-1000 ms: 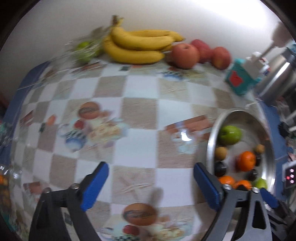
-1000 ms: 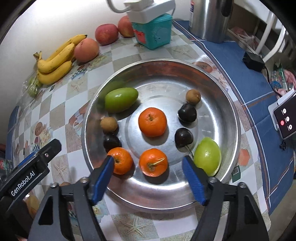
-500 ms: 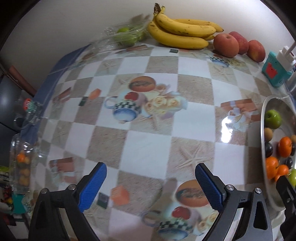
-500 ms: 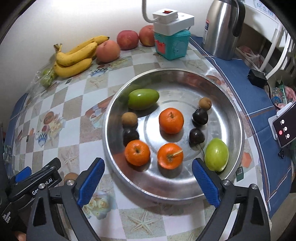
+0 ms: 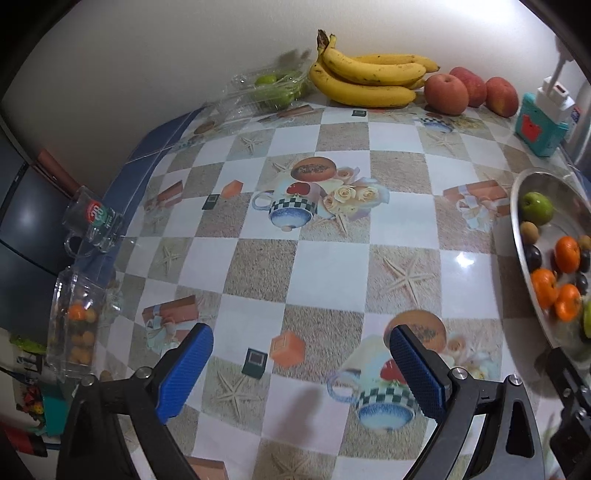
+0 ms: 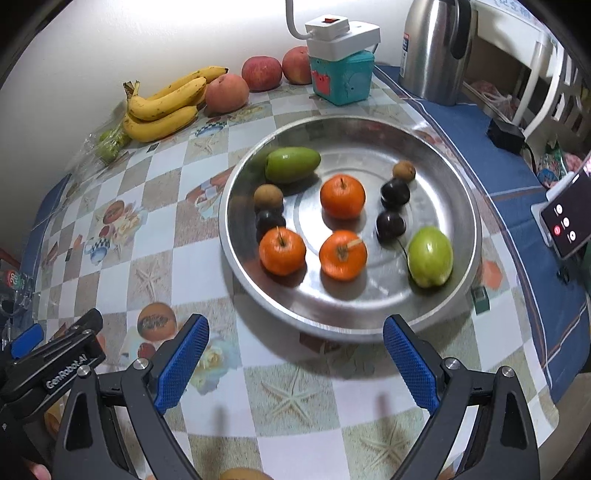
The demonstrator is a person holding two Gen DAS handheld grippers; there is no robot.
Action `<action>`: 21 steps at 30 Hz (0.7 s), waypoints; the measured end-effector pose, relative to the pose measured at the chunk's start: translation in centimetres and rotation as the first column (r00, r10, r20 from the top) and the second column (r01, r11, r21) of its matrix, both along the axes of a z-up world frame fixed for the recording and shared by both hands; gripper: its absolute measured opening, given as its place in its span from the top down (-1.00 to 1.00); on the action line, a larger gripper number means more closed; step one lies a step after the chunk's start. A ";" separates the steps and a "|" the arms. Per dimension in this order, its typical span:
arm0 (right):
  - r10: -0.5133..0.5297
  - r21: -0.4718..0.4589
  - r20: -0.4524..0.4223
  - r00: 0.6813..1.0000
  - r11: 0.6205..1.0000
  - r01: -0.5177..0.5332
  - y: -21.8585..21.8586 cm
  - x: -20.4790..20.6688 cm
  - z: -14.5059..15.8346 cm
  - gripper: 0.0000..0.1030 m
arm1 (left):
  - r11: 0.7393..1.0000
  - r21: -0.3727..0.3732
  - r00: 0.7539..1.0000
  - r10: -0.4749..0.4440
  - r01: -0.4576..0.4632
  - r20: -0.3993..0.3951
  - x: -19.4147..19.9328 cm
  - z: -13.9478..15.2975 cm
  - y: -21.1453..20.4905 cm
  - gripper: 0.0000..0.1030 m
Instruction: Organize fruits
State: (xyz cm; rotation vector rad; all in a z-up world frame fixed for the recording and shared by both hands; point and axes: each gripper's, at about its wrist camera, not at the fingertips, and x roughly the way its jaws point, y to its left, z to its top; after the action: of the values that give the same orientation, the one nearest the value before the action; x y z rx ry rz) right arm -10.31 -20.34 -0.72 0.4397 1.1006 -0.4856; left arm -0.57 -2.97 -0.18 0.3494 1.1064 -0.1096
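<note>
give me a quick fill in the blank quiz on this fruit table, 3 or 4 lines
1. The metal bowl holds ____ orange fruits.
2. The bananas lie on the tablecloth beside a peach-colored ____.
3. The white power strip sits on top of a ____ box.
4. Both the left claw and the right claw are ____ and hold nothing.

Missing words: three; apple; teal; open

Orange tangerines (image 6: 342, 196) in silver bowl (image 6: 458, 192), checkered tablecloth (image 5: 332, 266)

Three oranges (image 6: 342, 196), two green fruits (image 6: 430, 257) and small dark plums (image 6: 390, 226) lie loose in the steel bowl (image 6: 458, 177).
</note>
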 end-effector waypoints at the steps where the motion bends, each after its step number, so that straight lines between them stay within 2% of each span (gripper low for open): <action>1: 0.001 -0.001 0.000 1.000 1.000 -0.001 0.1 -0.2 0.0 -0.85 | 1.000 -0.003 1.000 -0.002 0.002 0.001 -0.3 0.1 0.1 -0.90; 10: -0.018 -0.003 0.041 0.999 1.000 0.018 0.5 -1.4 0.8 -0.86 | 0.999 -0.035 1.000 -0.013 0.013 0.007 -1.4 0.5 0.9 -0.90; 21: -0.011 -0.003 0.025 1.000 1.000 0.012 0.6 -1.1 0.5 -0.86 | 0.999 -0.048 1.000 -0.023 0.023 0.001 -1.3 0.7 0.7 -0.90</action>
State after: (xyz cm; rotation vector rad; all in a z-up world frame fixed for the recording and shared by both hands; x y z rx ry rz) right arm -11.42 -19.73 -0.18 0.4480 1.0736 -0.4911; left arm -1.90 -2.28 0.55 0.3195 1.0982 -0.1566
